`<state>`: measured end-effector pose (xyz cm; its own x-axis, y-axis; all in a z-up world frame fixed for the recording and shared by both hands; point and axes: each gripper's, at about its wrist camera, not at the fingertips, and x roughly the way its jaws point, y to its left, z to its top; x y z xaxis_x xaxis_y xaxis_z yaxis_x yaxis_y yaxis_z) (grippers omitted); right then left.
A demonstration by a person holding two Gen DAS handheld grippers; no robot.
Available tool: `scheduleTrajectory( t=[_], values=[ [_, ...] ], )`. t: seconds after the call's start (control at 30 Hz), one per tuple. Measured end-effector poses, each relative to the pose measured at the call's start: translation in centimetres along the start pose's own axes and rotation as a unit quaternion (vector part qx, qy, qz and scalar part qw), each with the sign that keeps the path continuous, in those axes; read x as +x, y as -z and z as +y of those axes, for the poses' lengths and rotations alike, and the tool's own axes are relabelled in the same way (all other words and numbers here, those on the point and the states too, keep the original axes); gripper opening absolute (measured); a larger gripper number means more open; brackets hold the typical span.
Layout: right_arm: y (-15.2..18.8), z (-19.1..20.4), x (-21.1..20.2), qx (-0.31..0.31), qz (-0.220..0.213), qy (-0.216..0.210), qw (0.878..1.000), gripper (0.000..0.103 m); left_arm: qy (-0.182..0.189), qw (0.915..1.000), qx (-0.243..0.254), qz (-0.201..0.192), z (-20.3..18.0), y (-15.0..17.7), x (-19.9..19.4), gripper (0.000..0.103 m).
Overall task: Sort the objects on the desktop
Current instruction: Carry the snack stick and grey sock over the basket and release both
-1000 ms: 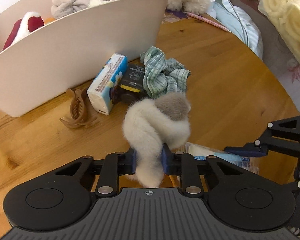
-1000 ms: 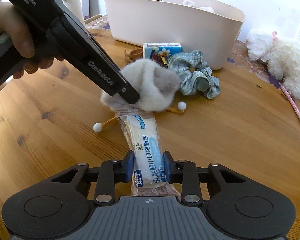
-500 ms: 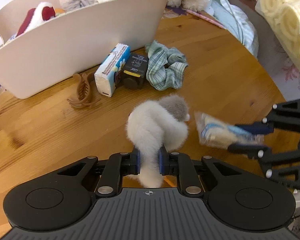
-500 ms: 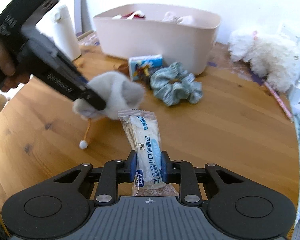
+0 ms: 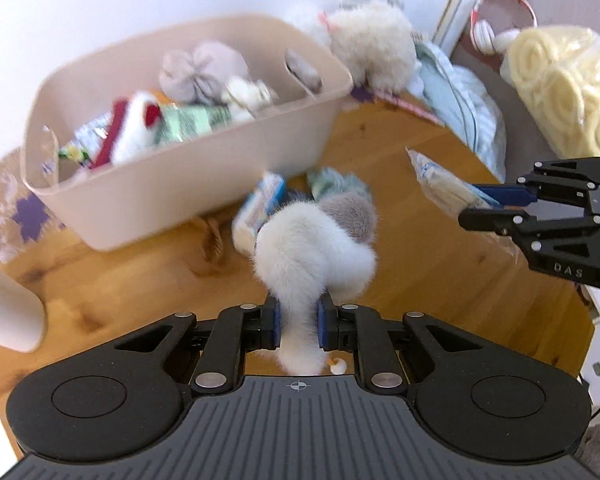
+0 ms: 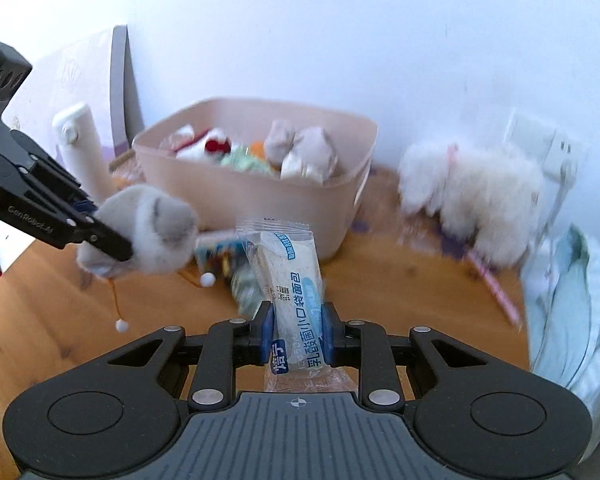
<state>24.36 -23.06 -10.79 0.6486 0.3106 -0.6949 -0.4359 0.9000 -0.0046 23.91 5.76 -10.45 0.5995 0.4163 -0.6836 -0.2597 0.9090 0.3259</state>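
My left gripper (image 5: pixel 298 326) is shut on a fluffy white and grey plush toy (image 5: pixel 314 248), lifted off the wooden table (image 5: pixel 452 280); orange strings with white beads (image 6: pixel 120 325) dangle under it. My right gripper (image 6: pixel 296 338) is shut on a clear snack packet with blue print (image 6: pixel 288 276), also held in the air. The beige bin (image 5: pixel 188 184) stands ahead of both grippers, holding plush toys and packets. In the left wrist view the right gripper (image 5: pixel 496 204) shows at the right with the packet (image 5: pixel 440 184).
Below the bin on the table lie a small carton (image 5: pixel 260 208), a checked green cloth (image 5: pixel 340 184) and a brown hair claw (image 5: pixel 214 248). A white plush animal (image 6: pixel 472 196) sits right of the bin, a white bottle (image 6: pixel 80 148) left of it. Pale fabric (image 6: pixel 572 312) lies at the right edge.
Both grippers have risen off the table with their loads, and the bin's open top has come into view. The packet and toy now hang higher and closer to the bin.
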Motion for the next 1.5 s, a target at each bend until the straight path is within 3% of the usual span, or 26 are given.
scheduleTrajectory(
  t=[0.3, 0.67, 1.07, 1.33, 1.5],
  values=[
    [-5.8, -1.4, 0.7, -0.013, -0.055, 0.017, 0.998, 0.023, -0.034, 0.9985, -0.016, -0.04, 2.9, -3.3, -3.2, 0.016],
    [-11.9, -1.6, 3.9, -0.032, -0.08, 0.025, 0.996, 0.023, -0.082, 0.9931, -0.029, -0.08, 7.2, -7.3, -5.4, 0.016],
    [-16.0, -0.2, 10.7, -0.028, -0.038, 0.015, 0.999, 0.023, -0.139, 0.9836, -0.092, -0.069, 9.6, -10.9, -0.9, 0.017],
    [-16.3, 2.0, 14.3, -0.039, -0.001, 0.019, 0.999, 0.023, -0.17, 0.9789, -0.1, -0.053, 10.8, -10.6, 1.2, 0.017],
    [-15.7, 2.8, 15.7, -0.049, 0.018, 0.026, 0.998, 0.025, -0.171, 0.9792, -0.098, -0.05, 11.4, -9.9, 1.5, 0.02]
  ],
)
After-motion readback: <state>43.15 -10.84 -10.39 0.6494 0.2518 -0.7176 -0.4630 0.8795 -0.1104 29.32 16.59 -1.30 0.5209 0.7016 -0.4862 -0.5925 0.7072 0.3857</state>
